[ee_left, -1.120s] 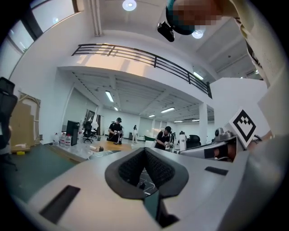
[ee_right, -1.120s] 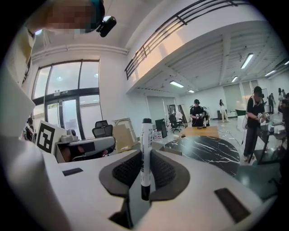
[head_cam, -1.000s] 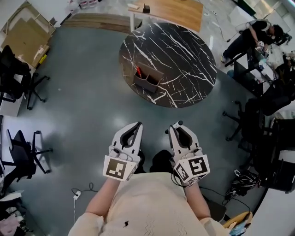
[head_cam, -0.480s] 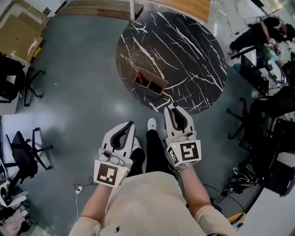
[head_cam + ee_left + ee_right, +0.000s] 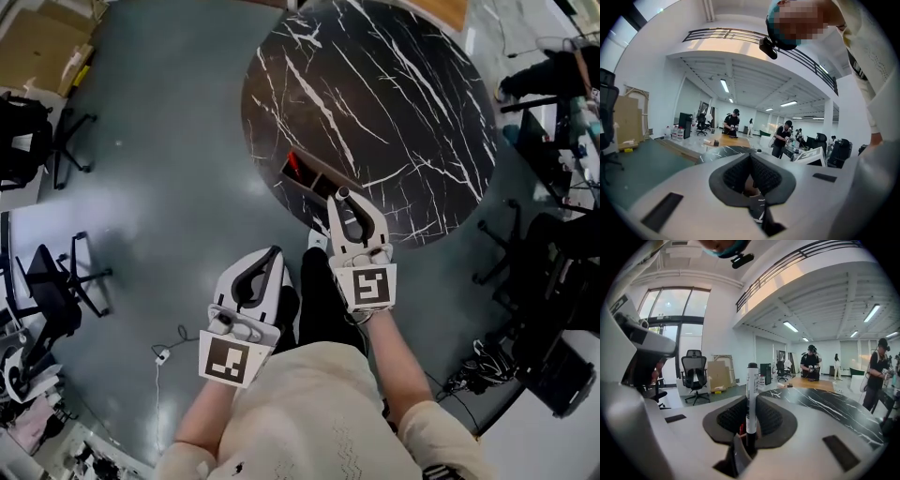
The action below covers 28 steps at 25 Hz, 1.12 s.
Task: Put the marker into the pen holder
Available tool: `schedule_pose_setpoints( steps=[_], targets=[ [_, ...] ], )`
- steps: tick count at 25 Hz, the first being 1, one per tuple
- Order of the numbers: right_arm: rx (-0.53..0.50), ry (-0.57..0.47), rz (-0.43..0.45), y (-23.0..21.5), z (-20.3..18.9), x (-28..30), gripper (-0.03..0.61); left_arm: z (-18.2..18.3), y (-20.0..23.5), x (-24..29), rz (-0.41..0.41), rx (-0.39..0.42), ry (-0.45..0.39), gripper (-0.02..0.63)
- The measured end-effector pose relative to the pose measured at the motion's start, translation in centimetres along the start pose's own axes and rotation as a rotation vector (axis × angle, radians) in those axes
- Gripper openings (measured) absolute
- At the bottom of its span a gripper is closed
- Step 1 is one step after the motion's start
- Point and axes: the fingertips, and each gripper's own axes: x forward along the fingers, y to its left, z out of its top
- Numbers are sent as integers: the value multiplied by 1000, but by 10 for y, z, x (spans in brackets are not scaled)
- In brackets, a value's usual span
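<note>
A brown pen holder (image 5: 321, 180) stands near the front edge of the round black marble table (image 5: 394, 94), with a red marker (image 5: 292, 164) in its left part. My right gripper (image 5: 343, 195) is just in front of the holder, over the table's edge. It is shut on a white marker with a black cap (image 5: 751, 394), which stands upright between the jaws. My left gripper (image 5: 275, 251) hangs lower and to the left, over the grey floor, shut with nothing in it. In the left gripper view the jaws (image 5: 750, 157) meet at the tip.
Black office chairs (image 5: 37, 141) stand on the floor at the left, and more chairs and desks (image 5: 553, 253) crowd the right. A cable and plug (image 5: 164, 354) lie on the floor. Cardboard (image 5: 37, 37) leans at the top left. People stand far behind the table.
The table and pen holder have come closer. My right gripper, still holding the marker, has gone forward to the table's edge by the holder. The left gripper stays back.
</note>
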Motion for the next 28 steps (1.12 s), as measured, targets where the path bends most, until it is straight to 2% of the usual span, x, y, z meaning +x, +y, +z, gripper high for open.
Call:
schedule_pose_setpoints(
  steps=[6,9,14,19,25,28],
  targets=[
    [-25,118,10,-11,-44,24,77,-16,16,21,32,-10,46,8],
    [-41,110,4,-14,-52,28,77,-24,20,23,45,-7,68,8],
    [-21,181,-12,-16,-70,28,78,-29,23,21,49,-1,89,8],
    [-5,185,-5,-13,-71,29,78,-29,26,21,49,2,84,8],
    [8,155,-52,-18,-58,23,78,-26,23,18,44,8,75,8],
    [26,145,-30,-15,-50,19,77,-26,22,16,43,11,76,8]
  ],
)
